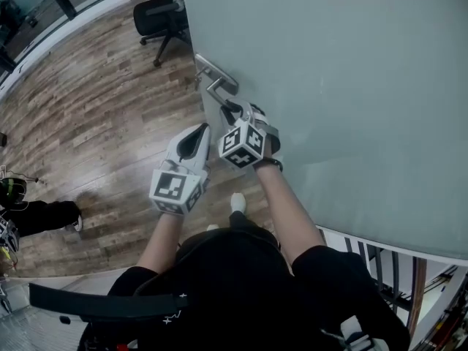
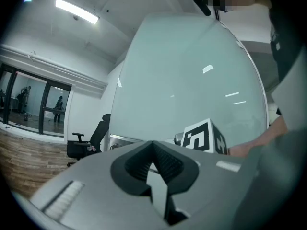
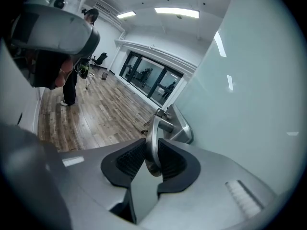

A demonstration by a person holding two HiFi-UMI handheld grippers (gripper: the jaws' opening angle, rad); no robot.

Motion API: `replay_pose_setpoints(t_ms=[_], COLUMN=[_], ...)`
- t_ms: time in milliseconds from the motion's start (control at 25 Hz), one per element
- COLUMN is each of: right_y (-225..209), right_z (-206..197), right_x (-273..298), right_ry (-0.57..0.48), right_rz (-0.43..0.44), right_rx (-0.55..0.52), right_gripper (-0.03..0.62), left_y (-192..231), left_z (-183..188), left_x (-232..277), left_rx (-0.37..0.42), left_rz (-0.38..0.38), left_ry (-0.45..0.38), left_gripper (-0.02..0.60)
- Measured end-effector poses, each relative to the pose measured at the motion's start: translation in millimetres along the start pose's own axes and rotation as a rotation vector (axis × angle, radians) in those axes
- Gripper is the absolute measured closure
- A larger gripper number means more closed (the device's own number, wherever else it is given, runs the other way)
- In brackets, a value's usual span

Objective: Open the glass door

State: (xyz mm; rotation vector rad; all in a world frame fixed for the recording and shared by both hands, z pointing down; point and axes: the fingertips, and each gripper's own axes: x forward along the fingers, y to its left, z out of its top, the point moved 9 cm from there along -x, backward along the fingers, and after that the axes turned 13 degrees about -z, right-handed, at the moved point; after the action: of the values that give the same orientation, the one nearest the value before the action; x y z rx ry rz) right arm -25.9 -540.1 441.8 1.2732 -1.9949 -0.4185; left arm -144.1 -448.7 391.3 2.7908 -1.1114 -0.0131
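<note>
Head view: my right gripper (image 1: 231, 112) is clamped on the handle (image 1: 213, 79) at the edge of the door (image 1: 351, 86). My left gripper (image 1: 196, 134) hangs just beside it and touches nothing. A chair (image 1: 157, 17) stands well beyond on the floor (image 1: 88, 123).

Left gripper view: the jaws are together and empty.

Right gripper view: the pads (image 3: 127, 159) pinch the handle near its tip. Risk: the smooth handle may slip out if I pull off-line. A person (image 3: 71, 87) stands to the left, clear of the swing in my judgement.

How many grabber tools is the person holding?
2. The right tool is clamped on the door handle. The left tool is shut and empty just beside it, over the wood floor. None seem hidden.
</note>
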Motion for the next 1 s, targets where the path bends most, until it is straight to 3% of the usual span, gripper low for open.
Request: replay_pose_setpoints(t_ms=[480,1000], right_y=[-39,-87], right_z=[-27,-40], right_x=[43,61], right_ry=[0.046,0.096], right_rz=[-0.042,-0.098], right_rx=[0.087,0.176], right_gripper=[0.510,0.513], left_y=[9,14], left_z=[-6,-1], left_x=[72,91], left_rx=[0.016,0.013], left_rz=[-0.018,0.000], left_ry=[0.013,0.017], left_gripper=[0.581,0.581])
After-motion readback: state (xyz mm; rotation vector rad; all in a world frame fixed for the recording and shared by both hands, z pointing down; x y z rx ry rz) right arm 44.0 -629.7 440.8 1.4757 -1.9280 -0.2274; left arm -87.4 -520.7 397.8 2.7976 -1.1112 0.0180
